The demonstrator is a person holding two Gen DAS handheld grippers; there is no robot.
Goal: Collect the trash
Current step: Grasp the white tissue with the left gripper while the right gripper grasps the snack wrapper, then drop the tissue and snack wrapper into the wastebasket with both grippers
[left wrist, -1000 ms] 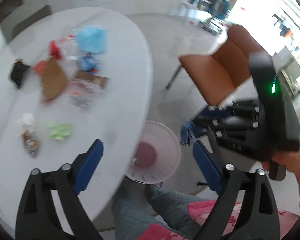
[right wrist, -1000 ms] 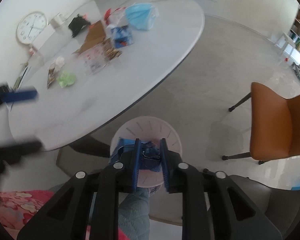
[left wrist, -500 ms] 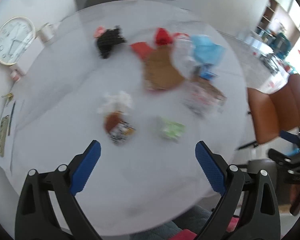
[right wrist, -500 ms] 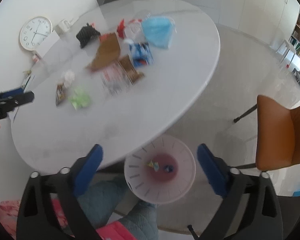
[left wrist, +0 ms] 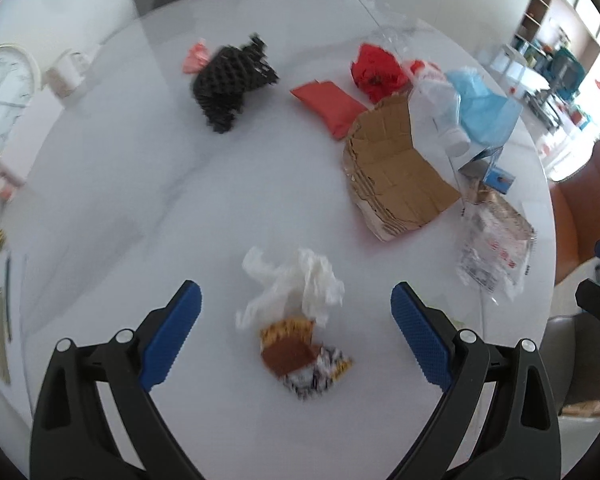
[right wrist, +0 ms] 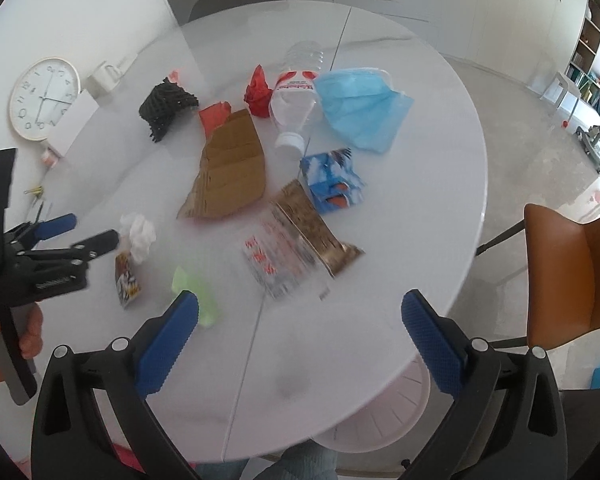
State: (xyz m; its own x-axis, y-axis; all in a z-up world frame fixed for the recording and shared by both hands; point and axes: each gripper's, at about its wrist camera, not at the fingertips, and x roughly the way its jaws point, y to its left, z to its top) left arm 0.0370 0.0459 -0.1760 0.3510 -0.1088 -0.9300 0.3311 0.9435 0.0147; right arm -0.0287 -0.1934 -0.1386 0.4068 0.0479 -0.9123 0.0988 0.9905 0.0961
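Trash lies scattered on the white round table (right wrist: 420, 208). My left gripper (left wrist: 296, 320) hangs open above a white tissue (left wrist: 300, 280) and a brown snack wrapper (left wrist: 300, 360); nothing is between its fingers. The same left gripper (right wrist: 78, 232) shows at the left of the right wrist view, beside the tissue (right wrist: 140, 234). My right gripper (right wrist: 300, 328) is open and empty over the table's near edge, with a green scrap (right wrist: 194, 290) by its left finger. Farther off lie torn cardboard (right wrist: 232, 172), a clear wrapper (right wrist: 276, 264), a blue packet (right wrist: 332, 182), a plastic bottle (right wrist: 296, 100) and a blue mask (right wrist: 364, 108).
A white bin (right wrist: 380, 416) stands on the floor under the table's near edge. An orange chair (right wrist: 572, 280) is at the right. A wall clock (right wrist: 44, 98), a mug (right wrist: 106, 76) and black mesh (right wrist: 166, 110) sit at the far left of the table.
My right gripper opened and dropped its blue scrap into the bin, then swung up over the table. My left gripper swept from the bin side across the table to the tissue and wrapper.
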